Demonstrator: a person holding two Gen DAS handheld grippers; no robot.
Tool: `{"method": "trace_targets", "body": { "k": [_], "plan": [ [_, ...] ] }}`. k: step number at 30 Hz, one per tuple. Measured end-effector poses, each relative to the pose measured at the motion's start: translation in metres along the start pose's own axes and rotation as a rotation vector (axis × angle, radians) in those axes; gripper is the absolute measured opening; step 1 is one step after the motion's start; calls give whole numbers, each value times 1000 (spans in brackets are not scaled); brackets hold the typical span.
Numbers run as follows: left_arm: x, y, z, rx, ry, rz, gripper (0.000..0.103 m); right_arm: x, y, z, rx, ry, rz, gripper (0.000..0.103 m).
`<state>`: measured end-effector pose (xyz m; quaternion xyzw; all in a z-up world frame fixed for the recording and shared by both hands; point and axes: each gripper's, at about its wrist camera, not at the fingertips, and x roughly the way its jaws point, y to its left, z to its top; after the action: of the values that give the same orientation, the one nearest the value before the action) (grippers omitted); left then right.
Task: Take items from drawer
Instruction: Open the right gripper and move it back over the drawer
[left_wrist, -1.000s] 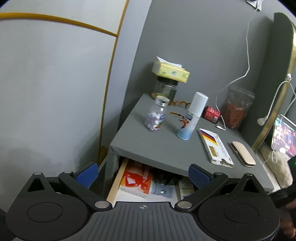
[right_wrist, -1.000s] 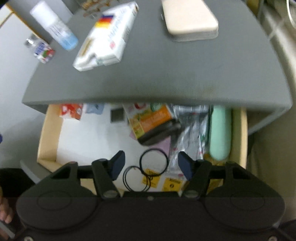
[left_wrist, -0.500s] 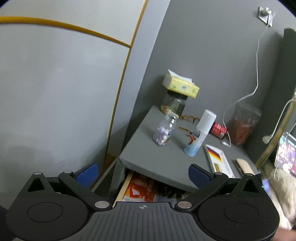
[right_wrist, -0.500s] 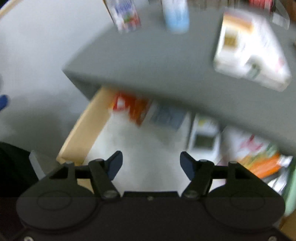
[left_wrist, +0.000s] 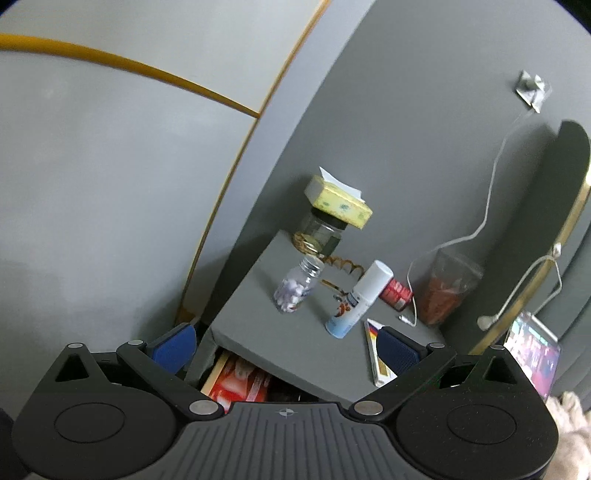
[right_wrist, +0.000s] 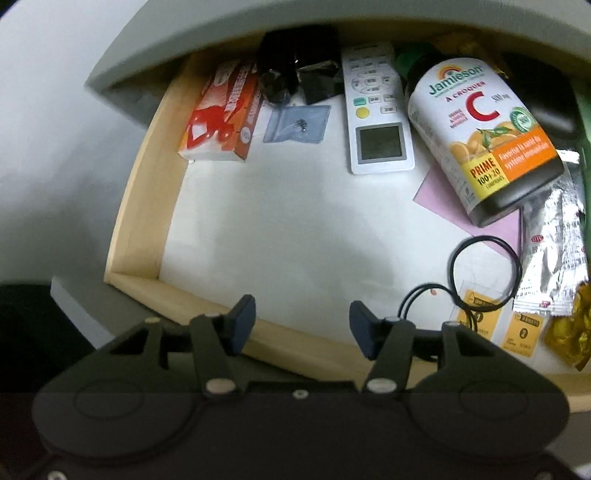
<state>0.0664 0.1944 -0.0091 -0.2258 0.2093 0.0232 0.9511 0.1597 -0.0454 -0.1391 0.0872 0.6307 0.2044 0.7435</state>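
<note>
The open wooden drawer (right_wrist: 147, 192) fills the right wrist view. In it lie an orange-and-white box (right_wrist: 221, 114), a small clear bag (right_wrist: 297, 123), a white remote (right_wrist: 376, 110), a vitamin C bottle (right_wrist: 484, 136), black hair ties (right_wrist: 484, 273) and foil sachets (right_wrist: 554, 251). My right gripper (right_wrist: 301, 323) hangs over the drawer's front edge, jaws closing with nothing between them. My left gripper (left_wrist: 284, 349) is open and empty, held back from the grey nightstand (left_wrist: 266, 332); only the drawer's left corner (left_wrist: 236, 380) shows below it.
On the nightstand top stand a pill jar (left_wrist: 297, 286), a spray can (left_wrist: 358, 299), a flat white box (left_wrist: 376, 354), a red tin (left_wrist: 397, 293), a bag of red bits (left_wrist: 447, 291) and a glass jar under a tissue pack (left_wrist: 338, 201). White cables hang along the grey wall.
The right gripper has swung left and down over the drawer, from the hair ties toward the bare white floor, and its jaws have narrowed. The left gripper has risen and rolled, tilting the nightstand in its view.
</note>
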Motion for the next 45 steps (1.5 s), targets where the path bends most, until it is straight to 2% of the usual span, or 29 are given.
{"method": "trace_targets", "body": {
  "k": [3,4,5,7,8,10,12,14,17,19,20,21,22,24,27,29,33,37,40,42,44,45],
  "plan": [
    [-3,3,4,-33,-27,12,103,-17,15,13,-129,-19,-2,54],
    [-5,5,5,-44,-42,30,103,-28,19,22,-178,-87,6,57],
    [-7,7,5,-53,-52,41,103,-38,24,31,-238,-170,-6,67],
    [-9,10,7,-64,-66,53,103,-45,29,42,-334,-261,-38,79],
    [-10,11,7,-65,-69,56,103,-43,32,48,-383,-288,-53,78],
    [-9,11,8,-48,-72,59,103,-28,43,61,-492,-279,-71,76],
    [-8,9,8,-25,-75,61,103,-15,50,66,-525,-247,-53,72],
    [-7,5,8,8,-67,61,103,6,57,67,-562,-223,-80,70],
    [-3,-5,5,96,-44,62,103,31,63,71,-574,-210,-119,69],
    [-1,-12,1,147,-33,51,103,51,59,79,-545,-140,-165,66],
    [0,-16,-1,178,-25,42,103,55,56,80,-544,-127,-168,71],
    [1,-20,-3,209,-18,34,103,55,55,79,-550,-129,-169,70],
    [3,-26,-5,235,-8,20,103,55,53,78,-556,-131,-169,67],
    [6,-30,-7,249,6,8,103,52,50,77,-559,-117,-172,48],
    [12,-37,-11,264,23,1,103,46,44,76,-546,-73,-166,44],
    [16,-42,-14,273,32,-1,103,39,35,73,-521,-50,-147,0],
    [20,-54,-23,311,42,-8,103,15,10,67,-451,-25,-106,0],
    [25,-68,-37,365,44,-3,103,-6,-17,49,-413,-1,-25,0],
    [27,-73,-42,367,27,6,103,-28,-22,50,-395,-39,-7,16],
    [29,-75,-43,363,16,21,103,-40,-25,53,-361,-61,20,19],
    [34,-74,-43,347,18,38,103,-42,-25,58,-330,-62,49,31],
    [35,-74,-43,343,20,41,103,-44,-26,62,-305,-63,66,33]
  ]
}}
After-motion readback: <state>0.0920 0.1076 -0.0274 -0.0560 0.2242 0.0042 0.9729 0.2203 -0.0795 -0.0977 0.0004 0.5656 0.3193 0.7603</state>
